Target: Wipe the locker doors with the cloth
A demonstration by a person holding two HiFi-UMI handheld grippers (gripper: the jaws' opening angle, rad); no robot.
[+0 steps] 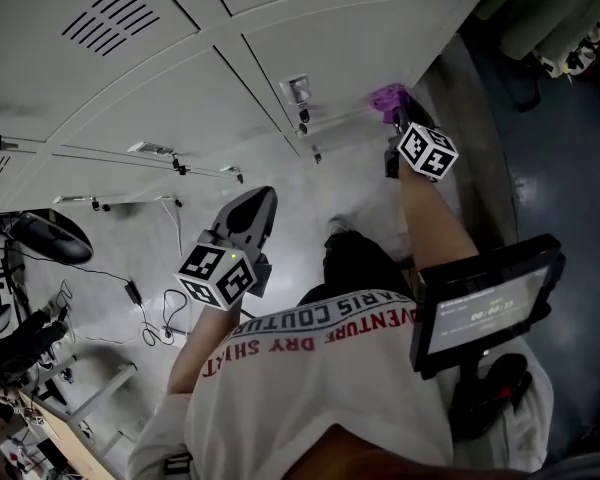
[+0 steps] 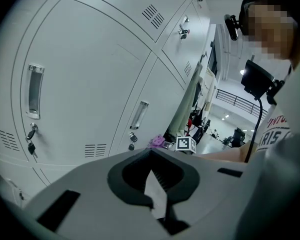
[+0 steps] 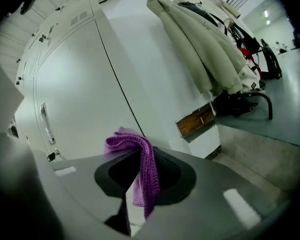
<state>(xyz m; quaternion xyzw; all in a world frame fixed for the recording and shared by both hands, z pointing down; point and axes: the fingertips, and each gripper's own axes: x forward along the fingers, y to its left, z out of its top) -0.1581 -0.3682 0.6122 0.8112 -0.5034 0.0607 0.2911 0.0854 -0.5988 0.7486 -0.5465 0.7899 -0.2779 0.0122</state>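
A purple knitted cloth (image 3: 141,170) hangs folded between the jaws of my right gripper (image 3: 135,153), which is shut on it. In the head view this gripper (image 1: 393,118) holds the cloth (image 1: 387,97) at the right edge of a pale grey locker door (image 1: 350,43), near its handle (image 1: 296,90). Whether cloth and door touch I cannot tell. My left gripper (image 1: 259,198) hovers lower left, away from the lockers, shut and empty. Its own view shows the jaw tips (image 2: 151,152) meeting, with the cloth (image 2: 157,141) small beyond them.
Rows of locker doors (image 2: 90,84) with vents, handles and hanging keys (image 2: 30,139) fill the left. Pale coats (image 3: 205,44) hang to the right of the lockers above a wooden block (image 3: 196,121). A black screen (image 1: 485,303) on a stalk sits by the person's right side.
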